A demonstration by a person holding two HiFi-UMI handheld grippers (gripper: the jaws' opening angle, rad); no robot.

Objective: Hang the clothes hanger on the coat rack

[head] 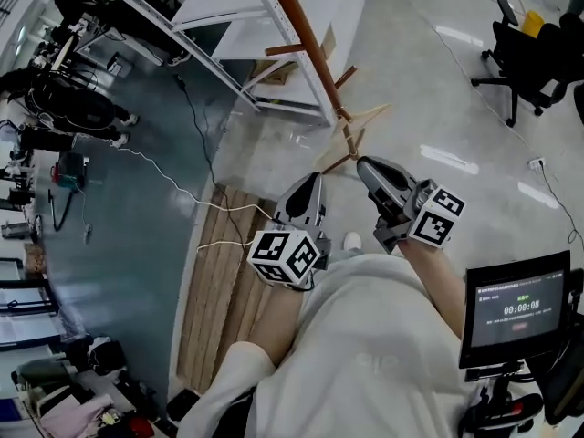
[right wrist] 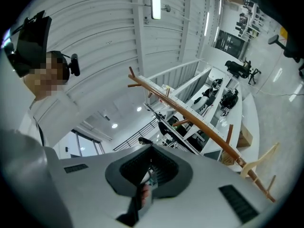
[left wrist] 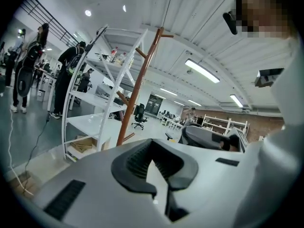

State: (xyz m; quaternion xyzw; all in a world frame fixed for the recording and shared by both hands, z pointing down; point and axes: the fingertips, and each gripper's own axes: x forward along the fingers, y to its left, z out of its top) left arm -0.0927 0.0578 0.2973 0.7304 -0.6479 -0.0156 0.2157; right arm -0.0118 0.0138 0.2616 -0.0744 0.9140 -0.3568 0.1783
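Observation:
The brown wooden coat rack (head: 315, 48) runs as a slanting pole with short pegs in the head view. It stands upright in the left gripper view (left wrist: 140, 82) and leans across the right gripper view (right wrist: 199, 122). A pale wooden clothes hanger (head: 367, 117) hangs at the pole's lower part, also seen low at the right (right wrist: 260, 163). Neither gripper holds it. My left gripper (head: 310, 179) is shut and empty (left wrist: 159, 198). My right gripper (head: 365, 164) sits just below the hanger, jaws together (right wrist: 145, 194).
A white metal shelf unit (head: 274, 16) stands behind the rack with a cardboard box under it. Wooden planks (head: 219, 281) and white cables (head: 164, 176) lie on the floor at the left. An office chair (head: 520, 53) is at the far right and a screen (head: 516, 308) at the near right. People stand at the far left (left wrist: 66, 75).

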